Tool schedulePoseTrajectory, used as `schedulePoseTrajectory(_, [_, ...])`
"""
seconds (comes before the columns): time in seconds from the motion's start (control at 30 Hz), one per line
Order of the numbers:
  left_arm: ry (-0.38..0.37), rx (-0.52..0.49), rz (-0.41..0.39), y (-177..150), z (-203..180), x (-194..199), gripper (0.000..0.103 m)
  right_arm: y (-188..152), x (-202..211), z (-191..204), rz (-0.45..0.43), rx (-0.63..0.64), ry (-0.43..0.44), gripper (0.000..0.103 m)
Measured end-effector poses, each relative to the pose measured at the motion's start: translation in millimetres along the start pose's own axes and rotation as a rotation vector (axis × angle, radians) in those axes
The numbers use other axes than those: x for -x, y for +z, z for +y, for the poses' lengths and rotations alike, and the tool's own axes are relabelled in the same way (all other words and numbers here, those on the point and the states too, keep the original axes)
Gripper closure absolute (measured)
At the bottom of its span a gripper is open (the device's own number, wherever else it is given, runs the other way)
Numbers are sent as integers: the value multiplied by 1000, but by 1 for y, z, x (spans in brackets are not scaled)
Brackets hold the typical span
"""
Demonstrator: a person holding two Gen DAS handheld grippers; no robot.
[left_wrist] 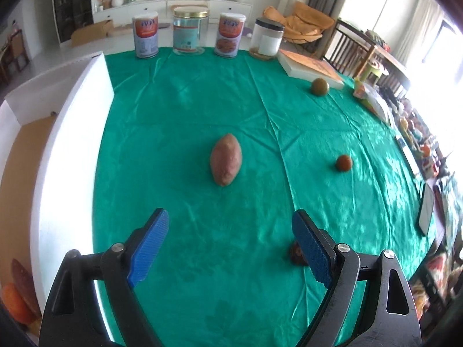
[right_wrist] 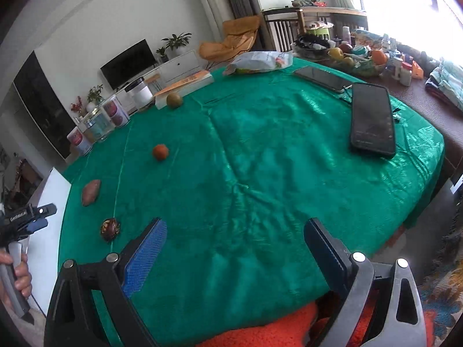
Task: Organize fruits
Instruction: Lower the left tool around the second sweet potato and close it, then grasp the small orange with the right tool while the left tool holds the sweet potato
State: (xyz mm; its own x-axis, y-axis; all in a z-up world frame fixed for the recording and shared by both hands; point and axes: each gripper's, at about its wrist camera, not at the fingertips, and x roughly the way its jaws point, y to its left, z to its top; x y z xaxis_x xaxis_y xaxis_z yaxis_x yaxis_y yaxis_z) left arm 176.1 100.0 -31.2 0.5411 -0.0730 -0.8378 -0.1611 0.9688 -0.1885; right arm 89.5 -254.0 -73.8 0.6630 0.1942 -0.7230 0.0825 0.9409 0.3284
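Observation:
A reddish sweet potato point(left_wrist: 226, 159) point(right_wrist: 91, 192) lies mid-cloth, ahead of my left gripper point(left_wrist: 230, 225), which is open and empty. A small orange fruit point(left_wrist: 344, 162) point(right_wrist: 160, 152) sits to its right, and a green round fruit point(left_wrist: 319, 87) point(right_wrist: 174, 100) rests by the book. A dark mottled fruit point(left_wrist: 296, 255) point(right_wrist: 110, 228) lies partly behind the left gripper's right finger. A white box point(left_wrist: 72, 144) stands left of the cloth. My right gripper point(right_wrist: 235, 232) is open over bare green cloth near the table's front edge. The left gripper also shows at the left edge of the right wrist view.
Two cans point(left_wrist: 145, 34), a glass jar point(left_wrist: 190, 30) and a white jar point(left_wrist: 267, 38) line the far edge. A book point(left_wrist: 311, 68), a snack bag point(right_wrist: 259, 62), two dark phones point(right_wrist: 373, 118) and cluttered bottles lie at the right. A hand point(right_wrist: 20, 274) grips the left tool.

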Motion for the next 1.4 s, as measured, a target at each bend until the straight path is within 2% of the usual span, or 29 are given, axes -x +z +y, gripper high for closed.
schedulePoseTrajectory(0.1, [42, 7, 38, 28, -1, -37, 15, -8, -13, 10, 40, 36, 15, 8])
schedulePoseTrajectory(0.17, [79, 3, 87, 40, 1, -62, 16, -10, -10, 11, 27, 46, 18, 8])
schedulePoseTrajectory(0.3, [82, -1, 149, 51, 3, -94, 16, -10, -13, 1, 41, -5, 41, 8])
schedulePoseTrajectory(0.4, [86, -21, 160, 53, -1, -105, 19, -8, -16, -4, 56, -31, 55, 8])
schedulePoseTrajectory(0.5, [72, -43, 162, 55, -5, -112, 36, -8, -17, 0, 59, -14, 51, 8])
schedulePoseTrajectory(0.57, [64, -63, 171, 55, -9, -118, 52, -8, -18, 3, 62, 1, 47, 8])
schedulePoseTrajectory(0.63, [74, -69, 175, 53, -9, -123, 61, -7, -19, 4, 68, 8, 45, 8])
schedulePoseTrajectory(0.67, [67, -66, 156, 53, -7, -121, 62, -5, -21, 4, 79, 8, 50, 8])
schedulePoseTrajectory(0.77, [50, -47, 143, 51, -2, -118, 62, 16, -34, 7, 123, -6, 98, 8])
schedulePoseTrajectory(0.9, [29, 3, 122, 43, 6, -106, 62, 72, -79, 35, 198, 3, 208, 9])
schedulePoseTrajectory(1.03, [24, 46, 96, 33, 14, -91, 62, 117, -143, 78, 256, 60, 202, 37])
schedulePoseTrajectory(1.17, [10, 75, 89, 26, 20, -78, 62, 135, -193, 107, 304, 87, 160, 45])
schedulePoseTrajectory(1.23, [6, 76, 79, 24, 20, -72, 62, 136, -209, 115, 325, 100, 120, 50])
schedulePoseTrajectory(1.33, [-5, 66, 70, 20, 18, -64, 62, 134, -220, 119, 351, 121, 70, 72])
schedulePoseTrajectory(1.4, [-18, 61, 63, 17, 16, -57, 62, 135, -210, 119, 320, 125, 61, 73])
